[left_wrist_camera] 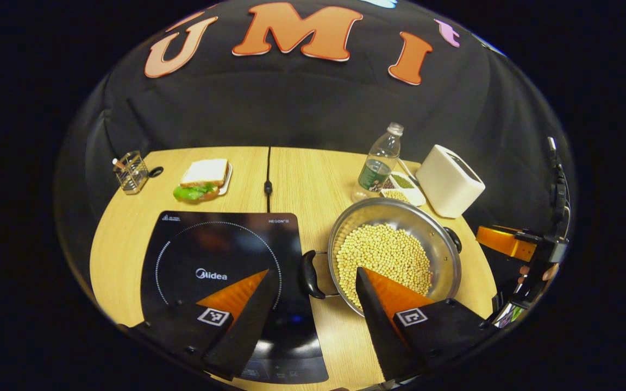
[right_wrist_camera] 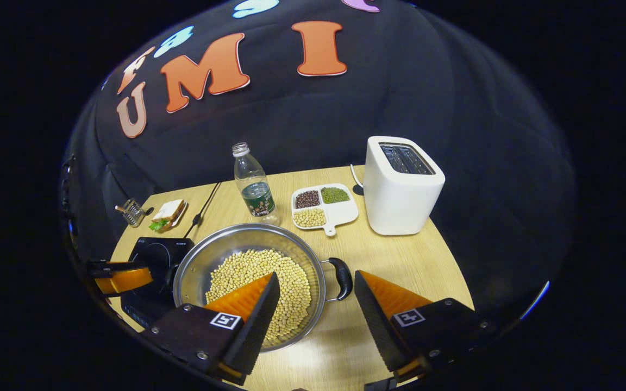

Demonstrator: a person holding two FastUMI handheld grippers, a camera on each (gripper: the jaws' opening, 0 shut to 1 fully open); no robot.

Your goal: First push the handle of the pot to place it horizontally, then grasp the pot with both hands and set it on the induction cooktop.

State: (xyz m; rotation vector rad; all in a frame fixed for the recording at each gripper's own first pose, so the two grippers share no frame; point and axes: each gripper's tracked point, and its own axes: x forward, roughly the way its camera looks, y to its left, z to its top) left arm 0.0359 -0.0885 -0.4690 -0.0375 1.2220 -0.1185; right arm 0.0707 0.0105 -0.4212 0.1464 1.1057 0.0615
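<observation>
On the light wooden table point(left_wrist_camera: 128, 228), just right of the black glass induction cooktop point(left_wrist_camera: 220, 260), sits the wide, shallow stainless-steel pot point(left_wrist_camera: 443, 260), its bowl filled across the bottom with pale yellow soybeans point(left_wrist_camera: 383, 255). The pot's rim is bright and round, and it carries two black loop handles on wire brackets: one point(left_wrist_camera: 308, 274) faces the cooktop and nearly reaches its edge, the other point(right_wrist_camera: 342, 278) juts from the opposite side toward the open tabletop. The pot rests on the wood, not on the cooktop.

The left gripper point(left_wrist_camera: 313, 279) hangs above the pot's cooktop-side handle with its fingers spread wide, one over the cooktop's glass and one over the beans, touching nothing. The right gripper point(right_wrist_camera: 315, 282) is likewise spread, its fingers straddling the far handle from above, one over the beans and one over bare wood; neither presses on the handle.

Behind the pot stands a clear plastic water bottle with a green label point(right_wrist_camera: 253, 187). Beside the bottle, behind the pot, lies a white three-compartment dish point(right_wrist_camera: 340, 214) holding dark, green and pale beans, and next to that dish a white boxy toaster point(right_wrist_camera: 400, 190). Behind the cooktop, well apart from the pot, a sandwich with green lettuce on a small white plate point(left_wrist_camera: 204, 179) lies near a little wire rack point(left_wrist_camera: 130, 172). A black cable point(left_wrist_camera: 268, 179) runs back from the cooktop across the table.
</observation>
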